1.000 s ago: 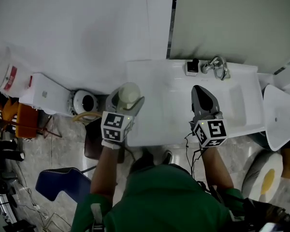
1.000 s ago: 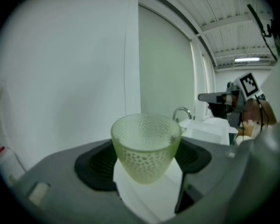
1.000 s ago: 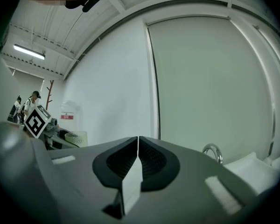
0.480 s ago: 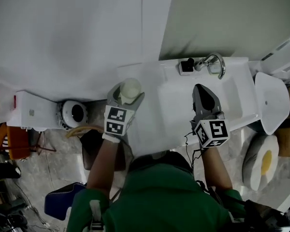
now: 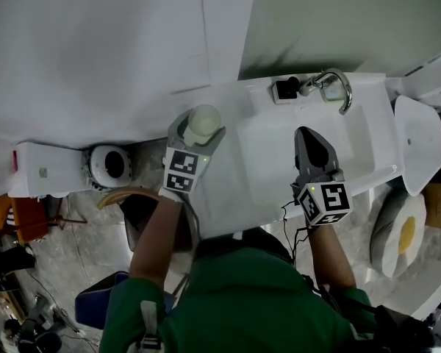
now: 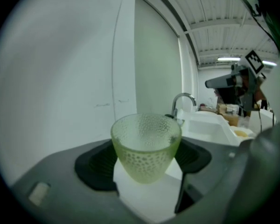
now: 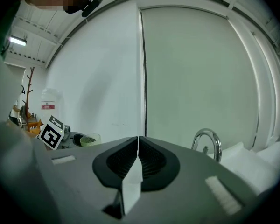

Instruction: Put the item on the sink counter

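A pale green dimpled glass cup [image 6: 146,146] stands upright between the jaws of my left gripper [image 6: 147,160], which is shut on it. From the head view the cup [image 5: 203,123] hangs at the left end of the white sink counter [image 5: 257,175], near the wall. My right gripper [image 5: 314,151] is shut with nothing in it and hovers over the counter in front of the basin. In the right gripper view its pads [image 7: 138,160] meet, and the cup [image 7: 89,139] shows small at the far left.
A chrome tap [image 5: 335,87] and a dark fitting [image 5: 286,89] stand at the back of the sink. A white bin lid [image 5: 417,144] lies to the right. A white washing machine [image 5: 59,171] and a round drum [image 5: 107,165] sit left, below the counter.
The view has swung, so the counter now runs slanted. My left gripper with the cup has shifted a little up and right toward the counter's left end. The right gripper keeps its place.
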The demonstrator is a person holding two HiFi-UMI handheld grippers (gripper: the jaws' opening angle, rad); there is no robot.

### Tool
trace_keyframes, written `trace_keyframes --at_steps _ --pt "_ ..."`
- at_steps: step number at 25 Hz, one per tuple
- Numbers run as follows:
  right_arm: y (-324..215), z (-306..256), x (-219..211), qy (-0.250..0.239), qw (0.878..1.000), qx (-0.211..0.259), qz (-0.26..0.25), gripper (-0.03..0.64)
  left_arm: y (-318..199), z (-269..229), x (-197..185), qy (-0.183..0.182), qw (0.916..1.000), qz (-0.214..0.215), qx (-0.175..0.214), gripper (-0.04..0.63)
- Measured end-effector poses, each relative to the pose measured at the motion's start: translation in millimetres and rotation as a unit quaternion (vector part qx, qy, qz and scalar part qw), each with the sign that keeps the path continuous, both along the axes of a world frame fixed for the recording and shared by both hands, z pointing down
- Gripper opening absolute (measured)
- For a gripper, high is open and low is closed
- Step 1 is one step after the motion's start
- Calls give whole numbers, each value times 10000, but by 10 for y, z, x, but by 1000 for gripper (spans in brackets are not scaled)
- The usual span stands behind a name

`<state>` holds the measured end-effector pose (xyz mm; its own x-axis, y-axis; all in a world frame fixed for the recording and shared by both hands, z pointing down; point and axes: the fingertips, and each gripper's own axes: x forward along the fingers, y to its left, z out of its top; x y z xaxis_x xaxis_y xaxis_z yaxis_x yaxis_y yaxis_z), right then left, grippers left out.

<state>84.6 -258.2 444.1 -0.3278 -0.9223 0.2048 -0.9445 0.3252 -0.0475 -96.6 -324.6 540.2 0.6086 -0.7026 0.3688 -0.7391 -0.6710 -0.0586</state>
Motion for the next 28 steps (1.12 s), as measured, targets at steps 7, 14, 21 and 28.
trace_keyframes --at_steps 7,14,21,28 --pt "-185 336 156 -172 9992 -355 1 6 -354 393 163 -124 9998 -38 -138 373" --pt "-255 569 263 -73 9978 -659 19 6 -652 759 259 -198 9994 -71 -284 373" --pt "-325 810 274 -69 9957 -927 -7 6 -883 1098 345 -284 9986 -41 -448 373" --pt "-413 916 340 -28 9949 -1004 26 6 -1013 1357 336 -270 9977 -85 -613 373"
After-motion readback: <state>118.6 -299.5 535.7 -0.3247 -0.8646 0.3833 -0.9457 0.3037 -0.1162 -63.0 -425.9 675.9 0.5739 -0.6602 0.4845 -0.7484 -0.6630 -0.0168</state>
